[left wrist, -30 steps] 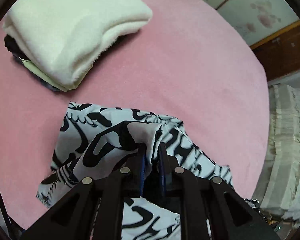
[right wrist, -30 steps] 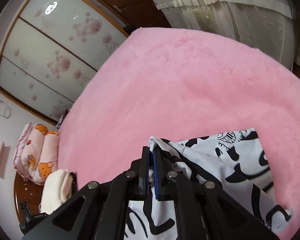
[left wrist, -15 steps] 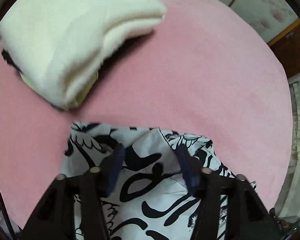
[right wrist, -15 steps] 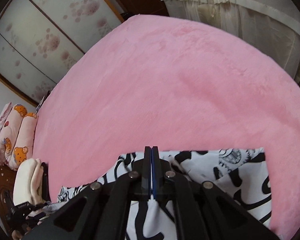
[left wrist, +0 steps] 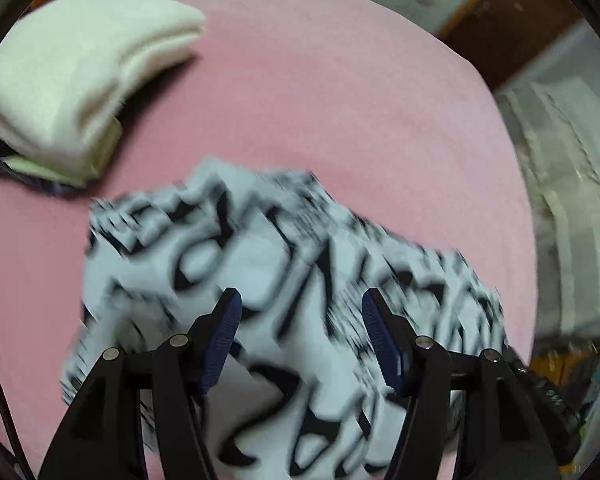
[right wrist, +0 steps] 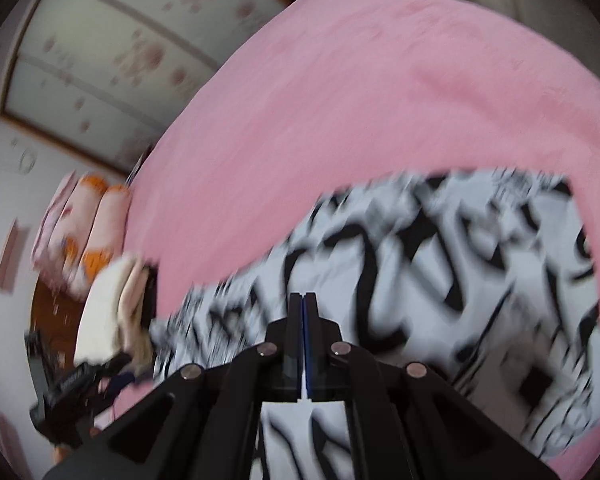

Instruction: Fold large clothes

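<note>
The black-and-white garment (left wrist: 284,280) lies on the pink bed (left wrist: 340,100), its far edge running from 9 to 3 o'clock. The left tongs (left wrist: 300,308) have just been opening and hang released above the cloth, gripping nothing. The right tongs (right wrist: 303,300) are clenched, empty. A folded cream stack (left wrist: 76,72) sits at 10 o'clock; bare bed lies beyond at 12.
</note>
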A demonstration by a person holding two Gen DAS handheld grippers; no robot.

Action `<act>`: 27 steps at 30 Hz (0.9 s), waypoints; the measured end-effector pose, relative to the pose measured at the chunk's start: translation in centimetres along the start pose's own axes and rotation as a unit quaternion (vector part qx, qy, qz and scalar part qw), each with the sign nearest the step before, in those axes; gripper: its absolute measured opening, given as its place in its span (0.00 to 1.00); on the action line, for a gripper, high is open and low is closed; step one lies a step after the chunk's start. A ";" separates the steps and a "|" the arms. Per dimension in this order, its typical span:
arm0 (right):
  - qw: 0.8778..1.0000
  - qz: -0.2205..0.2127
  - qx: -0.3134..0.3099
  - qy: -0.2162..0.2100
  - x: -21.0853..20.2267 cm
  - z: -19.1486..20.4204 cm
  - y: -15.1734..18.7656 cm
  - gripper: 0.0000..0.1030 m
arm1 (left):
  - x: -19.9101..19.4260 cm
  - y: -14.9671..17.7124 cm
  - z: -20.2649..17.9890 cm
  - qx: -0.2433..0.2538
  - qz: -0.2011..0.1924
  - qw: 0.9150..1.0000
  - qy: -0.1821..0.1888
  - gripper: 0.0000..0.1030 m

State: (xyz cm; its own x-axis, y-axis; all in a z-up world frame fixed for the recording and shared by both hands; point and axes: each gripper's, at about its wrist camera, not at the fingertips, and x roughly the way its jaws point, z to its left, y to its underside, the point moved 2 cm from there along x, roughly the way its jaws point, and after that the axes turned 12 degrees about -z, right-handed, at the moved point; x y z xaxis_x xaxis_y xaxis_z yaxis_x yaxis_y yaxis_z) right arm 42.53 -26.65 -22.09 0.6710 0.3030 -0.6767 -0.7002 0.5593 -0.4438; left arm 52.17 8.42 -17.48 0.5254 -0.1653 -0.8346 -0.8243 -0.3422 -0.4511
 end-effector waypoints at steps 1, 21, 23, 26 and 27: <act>1.000 0.008 -0.006 -0.011 -0.2 0.5 1.0 0.00 | -0.3 1.1 -0.6 0.004 0.006 1.000 0.013 0.59; 0.968 0.141 -0.207 -0.037 -0.6 3.9 16.8 0.00 | 1.3 17.0 -5.5 0.135 0.117 0.983 0.040 0.07; 0.967 0.137 -0.211 -0.043 -0.1 3.7 17.2 0.00 | 2.4 17.5 -5.1 0.132 0.124 0.983 0.028 0.07; 0.966 0.149 -0.207 -0.047 1.8 2.7 17.6 0.00 | 4.4 17.9 -4.3 0.139 0.134 0.981 -0.018 0.05; 0.967 0.154 -0.199 -0.047 2.3 2.4 17.5 0.00 | 4.8 18.0 -4.0 0.139 0.133 0.981 -0.030 0.03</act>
State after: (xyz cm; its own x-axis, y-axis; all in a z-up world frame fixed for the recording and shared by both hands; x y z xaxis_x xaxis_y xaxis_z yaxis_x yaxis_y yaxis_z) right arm 32.42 -14.34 -30.06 0.4224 0.4871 -0.7644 -0.8960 0.0970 -0.4333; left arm 40.71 -2.19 -28.36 0.2765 -0.1565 -0.9482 -0.9608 -0.0268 -0.2758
